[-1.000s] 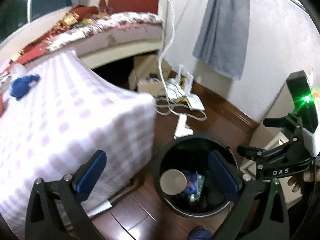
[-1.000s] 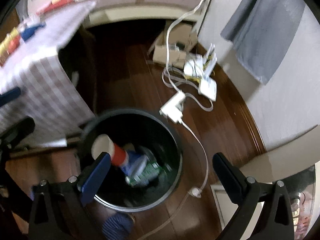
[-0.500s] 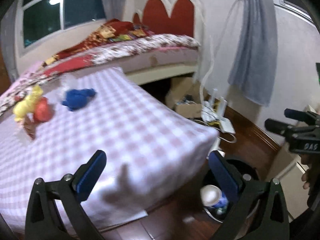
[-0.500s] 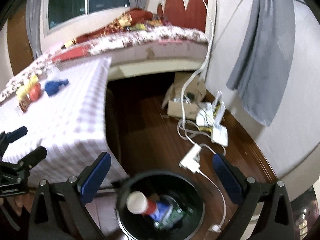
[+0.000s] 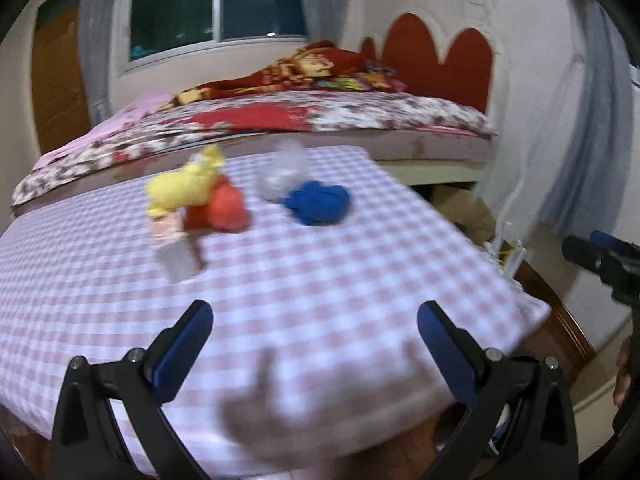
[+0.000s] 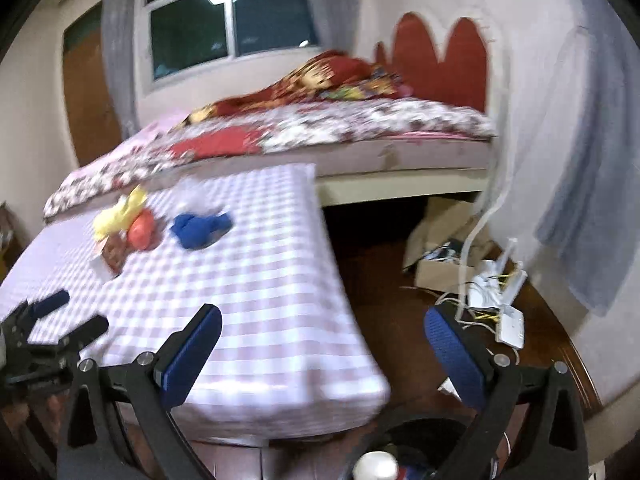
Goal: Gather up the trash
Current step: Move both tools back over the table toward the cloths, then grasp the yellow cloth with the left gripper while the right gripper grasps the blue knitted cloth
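Trash lies on the checked tablecloth (image 5: 320, 280): a blue crumpled wad (image 5: 318, 203), a yellow wad (image 5: 182, 186), an orange-red ball (image 5: 222, 210), a clear crumpled wrapper (image 5: 282, 170) and a small packet (image 5: 176, 256). They also show in the right wrist view: the blue wad (image 6: 200, 229), the yellow wad (image 6: 118, 214), the orange ball (image 6: 142, 230). My left gripper (image 5: 314, 350) is open and empty over the near table edge. My right gripper (image 6: 324, 354) is open and empty over the table corner, above the black bin (image 6: 400, 440) holding a cup (image 6: 376, 466).
A bed (image 5: 320, 120) with a flowered cover stands behind the table. On the wooden floor to the right lie a cardboard box (image 6: 440, 268), white routers and cables (image 6: 496, 292). A grey curtain (image 6: 580, 200) hangs on the right wall.
Both grippers have risen from over the bin and tilted up toward the table. The trash on the cloth now sits ahead of them. Both stay open.
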A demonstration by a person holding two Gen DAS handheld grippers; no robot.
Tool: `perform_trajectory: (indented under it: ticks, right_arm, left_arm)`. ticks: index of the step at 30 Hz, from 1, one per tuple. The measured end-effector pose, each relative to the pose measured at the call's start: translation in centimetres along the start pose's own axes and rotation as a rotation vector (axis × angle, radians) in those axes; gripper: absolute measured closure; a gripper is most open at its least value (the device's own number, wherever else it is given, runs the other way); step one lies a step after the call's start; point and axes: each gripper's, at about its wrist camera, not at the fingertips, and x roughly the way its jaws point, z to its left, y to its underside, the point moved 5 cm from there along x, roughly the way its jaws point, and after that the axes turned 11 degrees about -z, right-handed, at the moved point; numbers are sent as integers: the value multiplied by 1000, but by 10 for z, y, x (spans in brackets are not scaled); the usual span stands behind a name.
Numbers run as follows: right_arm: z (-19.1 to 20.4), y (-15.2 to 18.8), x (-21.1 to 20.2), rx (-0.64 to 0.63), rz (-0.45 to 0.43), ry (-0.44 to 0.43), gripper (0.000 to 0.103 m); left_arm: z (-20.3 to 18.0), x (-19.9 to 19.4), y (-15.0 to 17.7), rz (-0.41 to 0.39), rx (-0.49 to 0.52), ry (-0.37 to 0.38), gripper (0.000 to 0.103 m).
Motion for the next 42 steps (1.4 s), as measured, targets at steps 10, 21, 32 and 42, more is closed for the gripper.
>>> perform_trajectory:
  ticks: [10, 21, 32, 42]
  right_arm:
    - [89, -22, 49, -78, 2, -128, 1]
    - [145, -30, 142, -83, 101, -175, 19]
    - [164, -27, 208, -113, 215, -190, 21]
    - [162, -22, 230, -124, 261, -200, 42]
  left_arm:
    - [90, 14, -10, -6, -80, -79, 2]
    - [130, 70, -42, 11, -98, -34, 11]
    - [143, 133, -64, 112, -79, 57, 26]
    - [132, 155, -63, 158, -56, 106, 45]
